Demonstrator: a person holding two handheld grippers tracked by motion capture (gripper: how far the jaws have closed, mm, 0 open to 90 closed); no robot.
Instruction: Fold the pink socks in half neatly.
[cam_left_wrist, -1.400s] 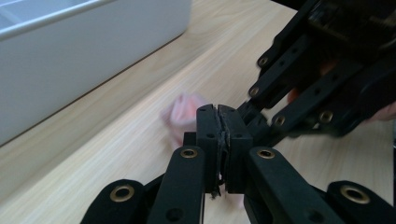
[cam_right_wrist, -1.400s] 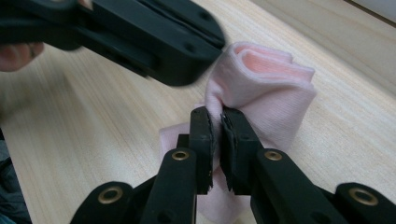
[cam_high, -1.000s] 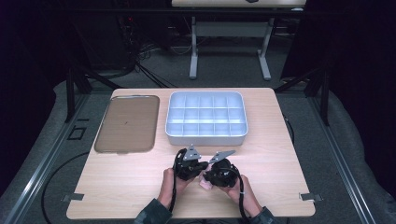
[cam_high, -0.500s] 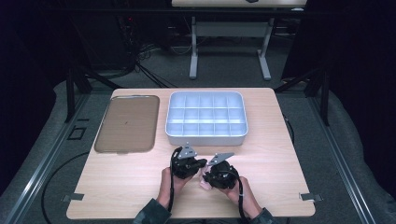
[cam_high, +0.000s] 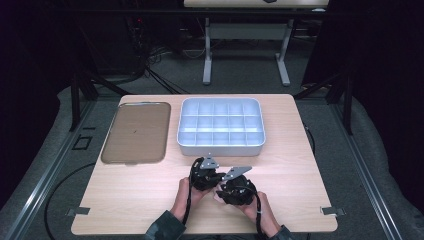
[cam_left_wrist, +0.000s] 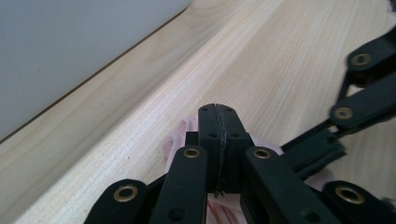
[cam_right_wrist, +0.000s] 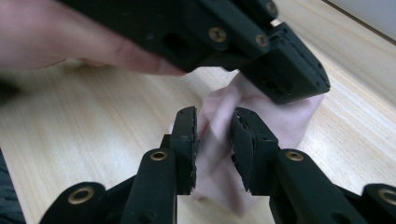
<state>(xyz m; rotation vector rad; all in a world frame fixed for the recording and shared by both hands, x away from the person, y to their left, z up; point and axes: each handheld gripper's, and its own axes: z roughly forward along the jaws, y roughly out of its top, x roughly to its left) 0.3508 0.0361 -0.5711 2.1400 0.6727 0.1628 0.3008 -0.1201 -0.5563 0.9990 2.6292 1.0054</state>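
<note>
The pale wooden table (cam_high: 125, 200) is bare along its near edge and at both front corners, so there is open room to the left and right of the two hands, which work close together near the middle of the front. Behind them, near but apart, stands the light grey plastic tray with many square compartments (cam_high: 221, 146); to its left lies the flat brown rectangular lid with rounded corners (cam_high: 135, 132), its long side running toward the table's back edge.

The left gripper (cam_left_wrist: 218, 140) has its jaws pressed flat together, a thin, soft pink piece of cloth or wrapping (cam_right_wrist: 285, 116) pinched between them and showing just under the tips. In the right gripper view the same pink piece hangs from the left gripper's tips and runs down between the black jaws of the right gripper (cam_right_wrist: 214, 140). Those jaws have just been opening; they stand narrowly apart, the pink material between them, blurred, and the pads do not press on it. The pink piece is just above the tabletop, in front of the compartment tray.
</note>
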